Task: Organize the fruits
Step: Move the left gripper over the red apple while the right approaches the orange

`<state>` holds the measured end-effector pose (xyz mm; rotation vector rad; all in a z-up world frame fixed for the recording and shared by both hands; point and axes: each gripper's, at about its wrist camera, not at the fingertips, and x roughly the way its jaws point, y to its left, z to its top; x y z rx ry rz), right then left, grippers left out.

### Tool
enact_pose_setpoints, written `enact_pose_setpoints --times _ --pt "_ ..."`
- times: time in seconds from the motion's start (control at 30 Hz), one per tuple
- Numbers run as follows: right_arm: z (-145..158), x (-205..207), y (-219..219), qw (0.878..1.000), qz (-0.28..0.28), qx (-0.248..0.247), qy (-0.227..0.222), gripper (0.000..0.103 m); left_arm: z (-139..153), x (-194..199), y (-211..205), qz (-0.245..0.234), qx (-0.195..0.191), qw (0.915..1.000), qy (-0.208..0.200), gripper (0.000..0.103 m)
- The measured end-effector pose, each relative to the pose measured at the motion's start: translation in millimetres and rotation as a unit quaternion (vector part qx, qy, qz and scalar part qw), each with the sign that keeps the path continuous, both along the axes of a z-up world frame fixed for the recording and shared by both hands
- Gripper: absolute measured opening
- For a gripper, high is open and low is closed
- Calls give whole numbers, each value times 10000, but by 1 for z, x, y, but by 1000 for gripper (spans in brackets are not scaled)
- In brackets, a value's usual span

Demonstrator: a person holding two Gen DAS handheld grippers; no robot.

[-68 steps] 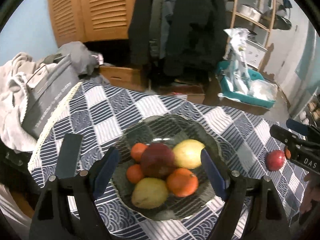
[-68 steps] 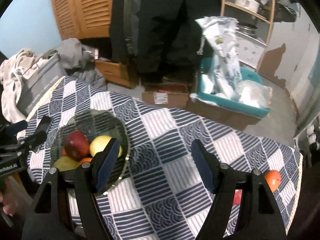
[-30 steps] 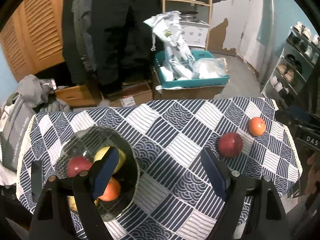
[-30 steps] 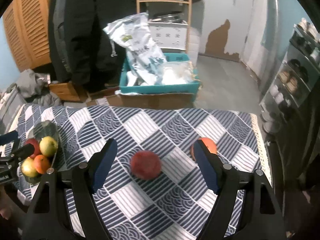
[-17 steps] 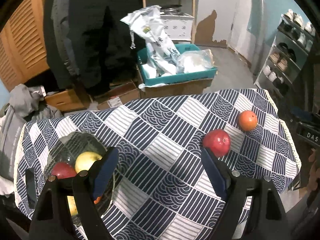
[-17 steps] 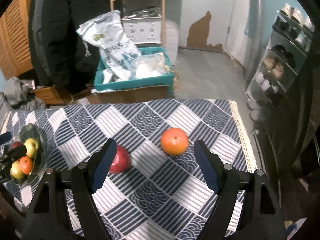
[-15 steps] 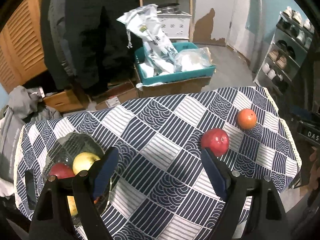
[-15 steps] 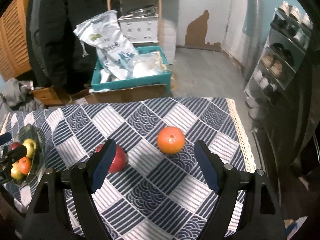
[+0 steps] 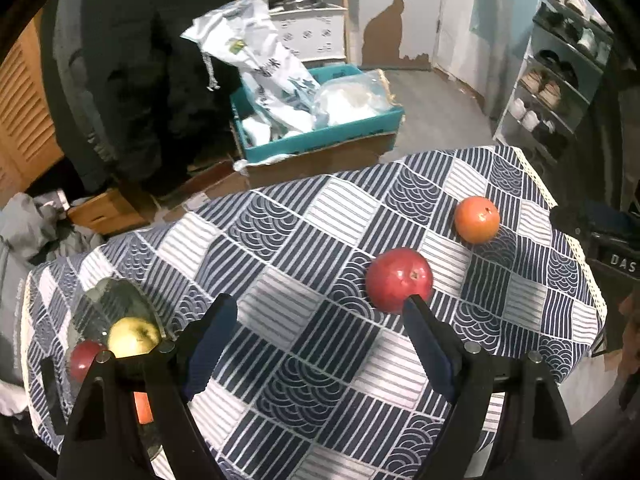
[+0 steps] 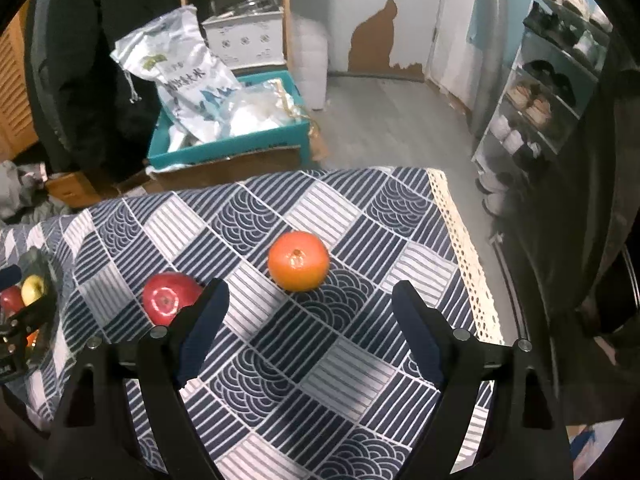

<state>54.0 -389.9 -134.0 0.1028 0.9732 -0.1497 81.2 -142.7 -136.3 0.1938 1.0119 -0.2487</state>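
A red apple [image 9: 399, 279] and an orange [image 9: 477, 219] lie on the blue patterned tablecloth [image 9: 304, 248], right of centre. A glass bowl [image 9: 105, 305] at the left holds a yellow apple [image 9: 134, 337], a red apple [image 9: 85, 360] and other fruit. My left gripper [image 9: 320, 332] is open and empty, its right finger close to the red apple. My right gripper [image 10: 310, 312] is open and empty, just short of the orange [image 10: 298, 261]; the red apple [image 10: 170, 297] lies beside its left finger. The bowl [image 10: 34, 268] shows at the left edge.
The lace-trimmed right edge of the table [image 10: 466, 248] is close to the orange. Beyond the table stand a teal crate of bags [image 9: 316, 120], cardboard boxes, hanging dark coats [image 9: 132, 60] and a shoe rack [image 10: 556, 80].
Both grippers swung right, away from the bowl and toward the loose red apple and orange. The two fruits now look nearer and larger. Both grippers stayed open.
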Motion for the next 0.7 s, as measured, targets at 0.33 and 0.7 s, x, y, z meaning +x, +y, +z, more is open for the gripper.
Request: enact_pose_setpoints --times 0.33,0.7 --pt "-28 18 -12 9993 0 94 365 84 -30 19 -31 -196 -62 9994 275 88" --pt "-64 42 -13 9972 224 136 698 84 -71 39 -57 -234 -237 9971 683 88"
